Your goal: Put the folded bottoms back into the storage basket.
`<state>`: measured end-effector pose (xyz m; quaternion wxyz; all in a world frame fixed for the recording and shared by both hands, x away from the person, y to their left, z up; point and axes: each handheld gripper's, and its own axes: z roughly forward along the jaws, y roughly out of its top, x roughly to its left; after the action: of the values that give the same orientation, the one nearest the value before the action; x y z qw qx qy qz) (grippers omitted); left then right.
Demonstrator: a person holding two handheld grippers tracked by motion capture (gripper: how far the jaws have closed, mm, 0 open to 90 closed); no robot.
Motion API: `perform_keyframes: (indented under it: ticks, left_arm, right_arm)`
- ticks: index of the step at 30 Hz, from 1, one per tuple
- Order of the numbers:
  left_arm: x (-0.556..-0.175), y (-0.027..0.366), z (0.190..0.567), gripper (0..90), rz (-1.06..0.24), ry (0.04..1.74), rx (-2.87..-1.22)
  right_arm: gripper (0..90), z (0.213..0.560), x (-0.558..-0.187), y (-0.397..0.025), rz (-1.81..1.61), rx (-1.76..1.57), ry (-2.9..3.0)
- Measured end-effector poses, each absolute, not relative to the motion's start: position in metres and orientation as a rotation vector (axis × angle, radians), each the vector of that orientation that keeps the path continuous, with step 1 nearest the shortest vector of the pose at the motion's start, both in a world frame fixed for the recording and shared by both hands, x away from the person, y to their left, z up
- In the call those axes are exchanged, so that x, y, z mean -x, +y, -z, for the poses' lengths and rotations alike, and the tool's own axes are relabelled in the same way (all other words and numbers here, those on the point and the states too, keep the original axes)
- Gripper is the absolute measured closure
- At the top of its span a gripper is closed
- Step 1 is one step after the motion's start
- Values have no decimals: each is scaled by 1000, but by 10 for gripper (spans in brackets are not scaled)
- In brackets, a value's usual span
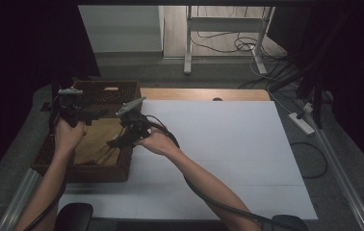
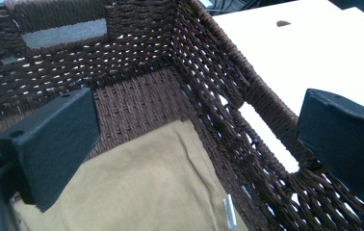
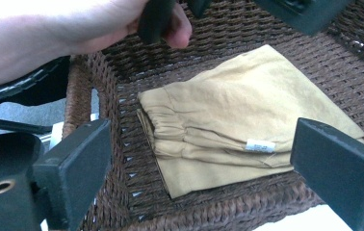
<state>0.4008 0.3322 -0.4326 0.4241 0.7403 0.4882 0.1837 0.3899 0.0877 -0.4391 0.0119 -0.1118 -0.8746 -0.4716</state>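
Observation:
A brown wicker basket (image 1: 131, 91) stands at the table's left. A folded tan cloth (image 1: 96, 142) lies flat on its bottom. My left gripper (image 1: 98, 114) hovers over the basket's far half, jaws wide open with nothing between them. In the left gripper view, the left gripper (image 2: 199, 130) spans the cloth (image 2: 146, 183) and the basket's wall (image 2: 209, 72). My right gripper (image 1: 114, 143) leans in over the basket's right rim, also open and empty. In the right gripper view, the right gripper (image 3: 204, 159) looks down on the cloth (image 3: 238, 110), which has a small white label (image 3: 260, 146) near its folded edge.
A white sheet (image 1: 228, 144) covers the table right of the basket, with a wooden strip (image 1: 204, 94) behind it. The person's left hand (image 3: 74, 29) hangs above the basket's far corner. A power strip (image 1: 301, 122) and cables lie on the floor at right.

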Motion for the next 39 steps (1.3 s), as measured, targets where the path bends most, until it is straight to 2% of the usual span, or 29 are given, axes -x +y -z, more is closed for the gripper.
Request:
perform_keyframes:
  ticks: [14, 21, 39]
  left_arm:
    - [-380, 328, 437, 4, -449, 1228, -1867]
    - [-370, 323, 440, 0, -406, 1226, -1866]
    - [-336, 313, 436, 0, -413, 1221, -1883]
  right_arm:
    - [29, 446, -386, 74, 1469, 381, -2740]
    - [25, 448, -384, 65, 1467, 402, -2738]
    - [26, 455, -376, 43, 1434, 427, -2769]
